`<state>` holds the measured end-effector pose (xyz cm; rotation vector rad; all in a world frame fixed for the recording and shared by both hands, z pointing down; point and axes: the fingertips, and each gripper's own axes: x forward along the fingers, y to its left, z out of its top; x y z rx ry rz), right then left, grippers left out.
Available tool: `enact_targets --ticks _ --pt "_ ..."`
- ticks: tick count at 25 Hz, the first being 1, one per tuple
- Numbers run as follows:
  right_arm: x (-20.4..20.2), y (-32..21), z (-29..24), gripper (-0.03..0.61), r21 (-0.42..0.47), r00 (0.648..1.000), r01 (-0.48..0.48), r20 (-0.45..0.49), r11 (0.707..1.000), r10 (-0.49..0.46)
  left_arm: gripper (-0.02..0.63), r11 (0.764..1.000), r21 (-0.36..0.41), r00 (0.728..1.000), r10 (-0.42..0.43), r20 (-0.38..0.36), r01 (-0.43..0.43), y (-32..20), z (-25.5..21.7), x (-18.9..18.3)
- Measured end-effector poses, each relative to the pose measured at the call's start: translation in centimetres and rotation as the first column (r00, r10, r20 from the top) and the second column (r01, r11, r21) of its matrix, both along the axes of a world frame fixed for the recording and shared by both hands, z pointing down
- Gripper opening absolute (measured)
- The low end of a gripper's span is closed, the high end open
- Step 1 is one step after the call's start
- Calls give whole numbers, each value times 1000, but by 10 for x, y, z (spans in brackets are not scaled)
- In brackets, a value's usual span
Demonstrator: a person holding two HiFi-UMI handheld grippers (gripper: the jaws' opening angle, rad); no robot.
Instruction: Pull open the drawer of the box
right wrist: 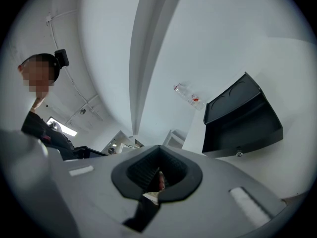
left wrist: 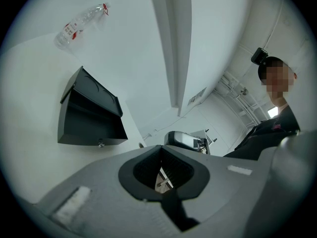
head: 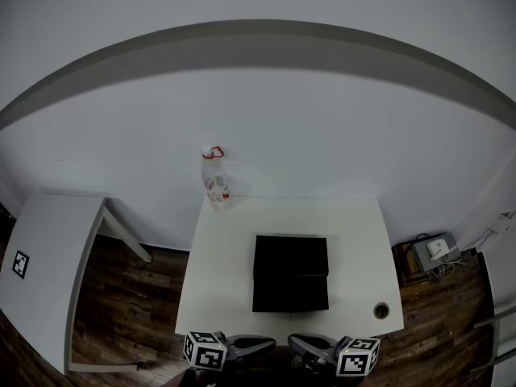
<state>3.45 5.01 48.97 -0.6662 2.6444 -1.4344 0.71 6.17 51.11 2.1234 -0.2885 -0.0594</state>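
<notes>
Resting on white table (head: 218, 248) (wooden floor (head: 137, 305)), box (head: 290, 272); left gripper (left wrist: 161, 170), right gripper (right wrist: 158, 175) pressed together.

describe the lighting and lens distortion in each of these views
Head view: dim, flat light; strong fisheye bends the grey wall band into an arc, and the black box is a near-featureless dark block on the white table. Left gripper view: round dark vignette, scene tilted. Right gripper view: same vignette and tilt, one bright ceiling light at left.

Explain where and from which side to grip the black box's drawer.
Probably the small round metal knob on the black box's lower front panel, approached level from the white table's near edge: it alone juts from that flat face, which faces the person.
</notes>
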Motion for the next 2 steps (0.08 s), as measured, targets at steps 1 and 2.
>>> enact_targets --ticks 1,2 --pt "0 -1 1 5 0 1000 0 -1 1000 0 5 1000 -2 1000 -2 0 2 -1 1 -1" --pt "0 -1 1 5 -1 1000 1 -3 1000 -1 5 1000 -3 1000 -4 1 4 -1 1 -1"
